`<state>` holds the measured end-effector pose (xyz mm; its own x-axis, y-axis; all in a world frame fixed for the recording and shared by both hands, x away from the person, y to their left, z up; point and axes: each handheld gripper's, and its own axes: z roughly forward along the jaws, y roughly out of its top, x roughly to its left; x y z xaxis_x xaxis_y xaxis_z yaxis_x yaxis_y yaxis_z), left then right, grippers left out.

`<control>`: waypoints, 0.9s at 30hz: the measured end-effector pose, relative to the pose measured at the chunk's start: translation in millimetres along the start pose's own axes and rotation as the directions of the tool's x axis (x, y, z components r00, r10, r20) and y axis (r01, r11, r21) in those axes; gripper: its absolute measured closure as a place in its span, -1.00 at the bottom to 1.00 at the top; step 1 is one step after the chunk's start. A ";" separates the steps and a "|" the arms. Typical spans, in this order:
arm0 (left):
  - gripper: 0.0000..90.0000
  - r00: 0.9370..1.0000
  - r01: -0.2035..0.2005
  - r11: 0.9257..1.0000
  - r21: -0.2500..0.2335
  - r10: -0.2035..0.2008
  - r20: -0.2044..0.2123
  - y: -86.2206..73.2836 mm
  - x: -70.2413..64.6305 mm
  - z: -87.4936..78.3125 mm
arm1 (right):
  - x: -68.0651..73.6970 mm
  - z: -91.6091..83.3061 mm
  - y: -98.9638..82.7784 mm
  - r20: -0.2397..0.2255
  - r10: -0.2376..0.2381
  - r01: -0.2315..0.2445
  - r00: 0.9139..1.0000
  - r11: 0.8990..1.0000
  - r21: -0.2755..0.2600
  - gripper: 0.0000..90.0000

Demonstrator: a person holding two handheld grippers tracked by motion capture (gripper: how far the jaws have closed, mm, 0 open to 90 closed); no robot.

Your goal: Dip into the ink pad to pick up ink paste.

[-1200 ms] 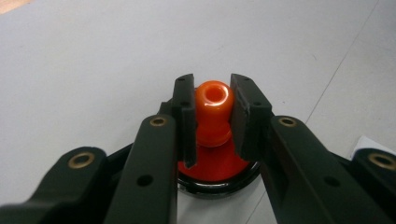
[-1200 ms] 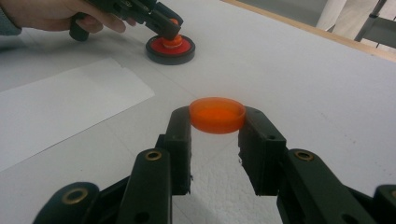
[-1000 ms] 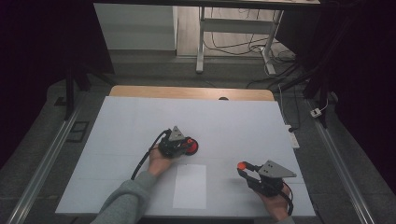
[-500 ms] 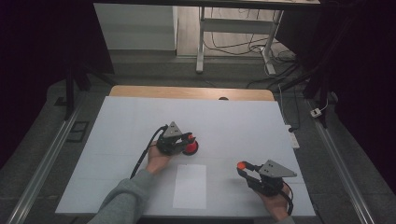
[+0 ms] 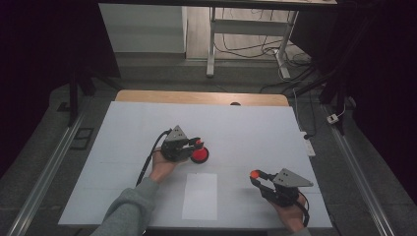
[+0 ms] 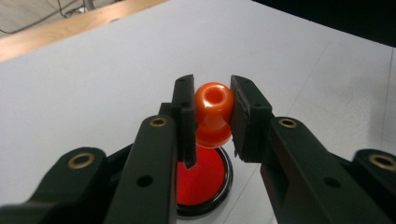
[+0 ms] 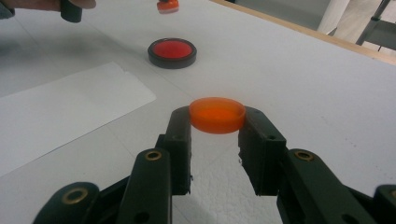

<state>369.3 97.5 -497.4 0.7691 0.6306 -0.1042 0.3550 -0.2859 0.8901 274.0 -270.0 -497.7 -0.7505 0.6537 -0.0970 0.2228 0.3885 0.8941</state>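
Starting at the near edge of the white table (image 5: 123, 196), the right gripper (image 5: 255, 174) is seen held in a hand at the near right corner, its jaws clamped on the rim of a flat orange disc (image 7: 217, 114), which is pinched from both sides and carried clear of the surface in the right gripper view. Just left of it, a sheet of white paper (image 5: 200, 195) is noted lying flat near the front edge, between the two hands. Farther in, toward the table's middle, the left gripper (image 5: 198, 143) is found in a hand whose grey sleeve (image 5: 125, 211) enters from the bottom of the high view; its jaws are closed on an orange knob-like piece (image 6: 214, 114), rounded at the top with a small hole in its crown, gripped on both flanks and held above the table. Directly below that piece, a round red disc in a black ring (image 6: 203, 179) is seen resting on the surface, just under and beyond the jaw tips; in the right gripper view the same dish sits well apart from the clamped orange disc. A black cable (image 5: 150, 157) is traced from the left gripper back along the wrist. At the far edge a strip of bare wood (image 5: 196, 97) is recorded, and beyond it a metal stand with loose cables on the floor (image 5: 246, 49)
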 end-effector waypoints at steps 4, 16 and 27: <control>0.62 1.000 -0.007 1.000 -0.008 0.007 0.000 2.1 0.5 -4.4 | 0.2 0.6 -0.2 -0.001 0.001 -0.001 1.000 1.000 0.005 0.44; 0.62 0.998 -0.025 1.000 -0.011 0.025 0.051 8.3 -0.8 -15.4 | 0.4 1.0 -0.4 0.000 0.000 0.000 1.000 1.000 0.007 0.44; 0.62 0.995 -0.037 0.999 -0.015 0.038 0.091 11.7 -3.8 -23.6 | -0.4 1.7 -0.8 -0.005 0.003 -0.003 1.000 1.000 0.008 0.44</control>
<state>358.0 108.8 -476.0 0.8274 0.5507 -0.1102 0.3183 -0.2982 0.8999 275.1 -269.5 -499.1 -0.7526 0.6520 -0.0920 0.2304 0.3916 0.8908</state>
